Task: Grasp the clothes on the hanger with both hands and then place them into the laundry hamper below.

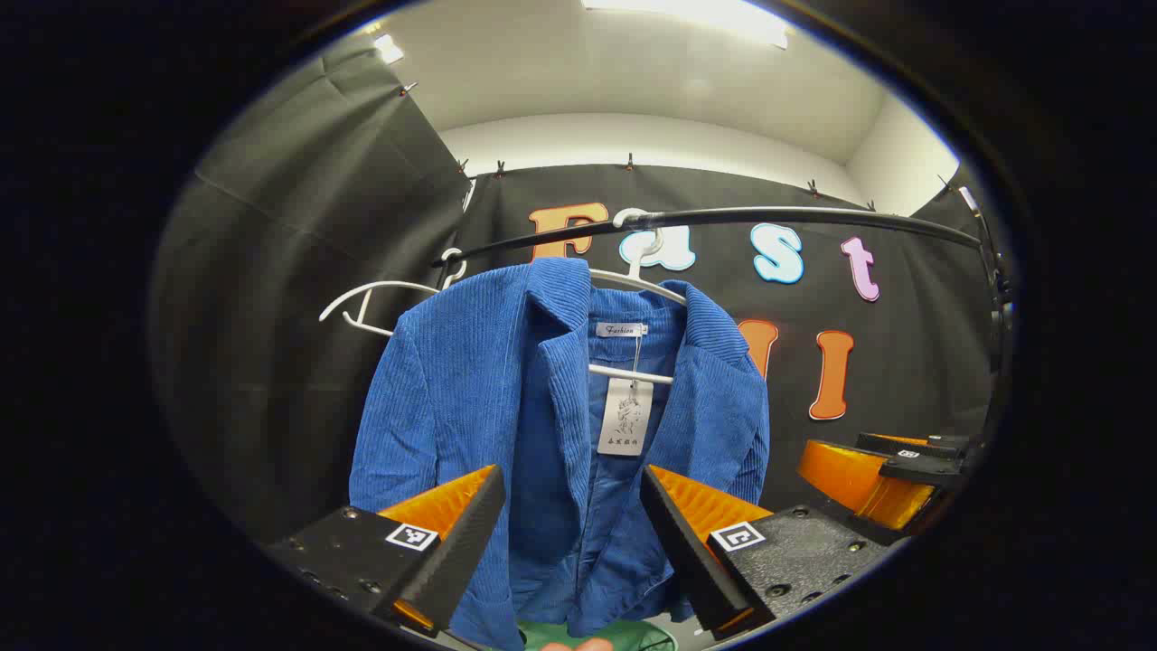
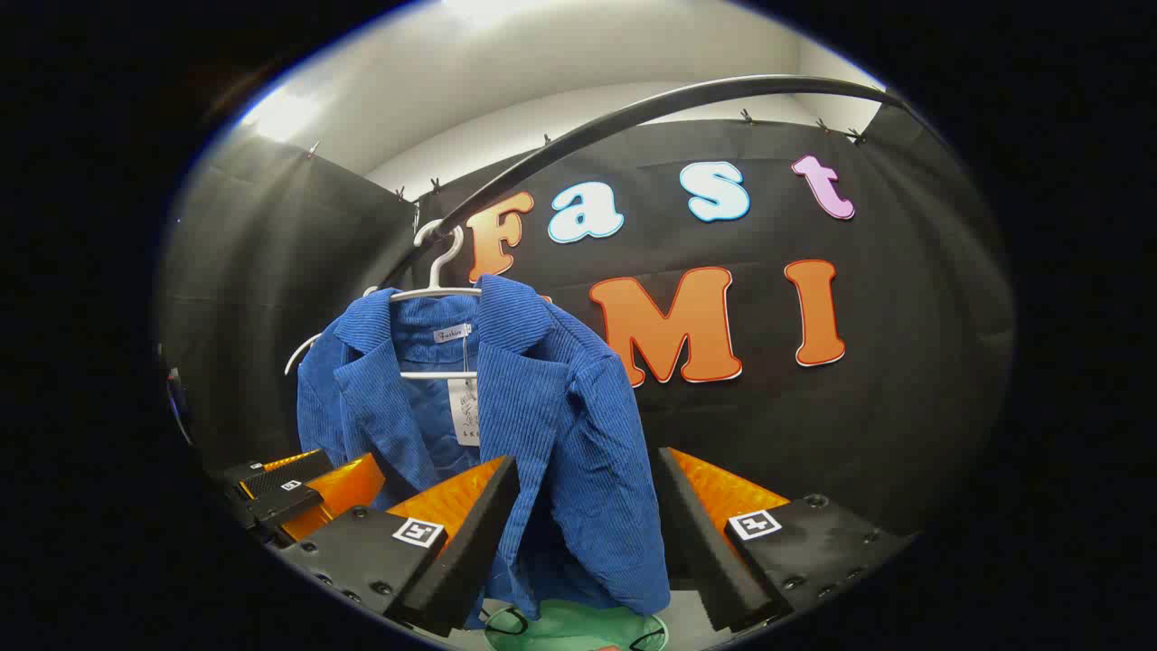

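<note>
A blue corduroy jacket [image 1: 506, 389] hangs on a white hanger [image 1: 646, 285] from a black rail [image 1: 768, 217], with a paper tag at its collar. My left gripper [image 1: 571, 493] is open just in front of the jacket's open front, fingers on either side of its lower middle, not touching. In the right gripper view the same jacket [image 2: 542, 398] hangs on its hanger [image 2: 438, 289]; my right gripper [image 2: 587, 479] is open with the jacket's right-hand panel between its fingers. The green hamper [image 2: 578, 628] shows below the jacket. The other gripper [image 1: 890, 470] appears at right in the left gripper view.
A second, bare white hanger [image 1: 371, 303] hangs on the rail to the left of the jacket. The rail [image 2: 633, 113] curves overhead. Black cloth walls close the booth behind and at the sides. The left gripper [image 2: 303, 493] shows at the lower left of the right gripper view.
</note>
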Tool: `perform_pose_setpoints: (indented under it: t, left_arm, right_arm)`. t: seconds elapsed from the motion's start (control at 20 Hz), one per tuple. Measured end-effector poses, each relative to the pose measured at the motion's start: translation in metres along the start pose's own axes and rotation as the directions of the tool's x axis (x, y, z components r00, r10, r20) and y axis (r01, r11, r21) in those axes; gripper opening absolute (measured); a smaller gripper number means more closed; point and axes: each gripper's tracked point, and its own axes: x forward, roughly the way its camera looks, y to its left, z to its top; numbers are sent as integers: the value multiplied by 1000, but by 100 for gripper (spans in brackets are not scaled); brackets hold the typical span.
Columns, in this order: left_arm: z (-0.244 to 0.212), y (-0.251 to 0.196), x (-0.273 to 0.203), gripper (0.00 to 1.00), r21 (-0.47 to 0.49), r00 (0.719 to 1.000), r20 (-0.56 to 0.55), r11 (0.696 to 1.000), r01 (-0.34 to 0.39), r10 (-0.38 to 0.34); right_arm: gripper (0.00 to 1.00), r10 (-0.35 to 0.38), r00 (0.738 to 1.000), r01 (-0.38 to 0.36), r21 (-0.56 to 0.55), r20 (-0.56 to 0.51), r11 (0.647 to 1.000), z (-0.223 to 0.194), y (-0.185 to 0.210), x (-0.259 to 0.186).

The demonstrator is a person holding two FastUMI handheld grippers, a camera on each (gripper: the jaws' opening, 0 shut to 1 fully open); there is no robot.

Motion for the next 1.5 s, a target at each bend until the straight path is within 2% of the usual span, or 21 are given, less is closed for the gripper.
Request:
perform_pose_setpoints:
  t: [0.05, 0.1, 0.75, 0.8, 0.95, 1.0, 1.1, 1.15, 1.25, 1.3, 1.4, 1.45, 1.5]
  left_arm:
    - [1, 1, -1, 95, 0, 1000, 3, 1000, -6, 6]
    - [2, 3, -1, 92, -1, 1000, 7, 1000, -11, 11]
    - [4, 13, -6, 92, -2, 999, 13, 999, -37, 37]
    - [5, 14, -5, 95, -2, 999, 12, 999, -38, 38]
    - [5, 16, -8, 95, -5, 999, 12, 999, -41, 41]
    - [5, 15, -8, 92, -8, 999, 10, 999, -39, 39]
    - [4, 14, -9, 95, -17, 999, 1, 999, -34, 34]
    - [4, 14, -8, 92, -22, 999, 1, 999, -33, 33]
    - [6, 14, -8, 95, -20, 999, 2, 999, -32, 32]
    - [8, 13, -8, 95, -15, 1000, 6, 999, -28, 28]
    - [12, 12, -8, 92, -8, 1000, 15, 1000, -16, 17]
    - [13, 13, -8, 92, -10, 1000, 18, 1000, -16, 17]
    - [14, 14, -8, 92, -16, 1000, 19, 1000, -19, 19]
  right_arm:
    - [99, 0, 1000, 0, -2, 2, 1000, 0, 0, 0]
    - [99, 2, 1000, -2, -2, 3, 1000, 1, 0, 0]
    - [99, 14, 1000, -14, -2, 3, 1000, 0, 6, -5]
    - [99, 14, 1000, -14, -4, 3, 1000, -1, 6, -6]
    - [99, 14, 1000, -14, -5, 6, 1000, 0, 7, -8]
    - [99, 12, 1000, -11, -4, 7, 1000, 0, 6, -9]
    - [99, 8, 1000, -8, 6, 8, 1000, 0, 4, -10]
    - [99, 8, 1000, -8, 11, 7, 1000, 0, 3, -11]
    - [99, 7, 1000, -7, 19, 8, 1000, -1, 2, -12]
    - [93, 9, 1000, -10, 21, 10, 1000, -1, 2, -10]
    - [93, 17, 1000, -17, 22, 7, 1000, -3, 3, -8]
    - [99, 24, 1000, -24, 22, 5, 999, -3, 4, -5]
    - [99, 34, 999, -34, 22, 4, 999, -3, 6, -1]
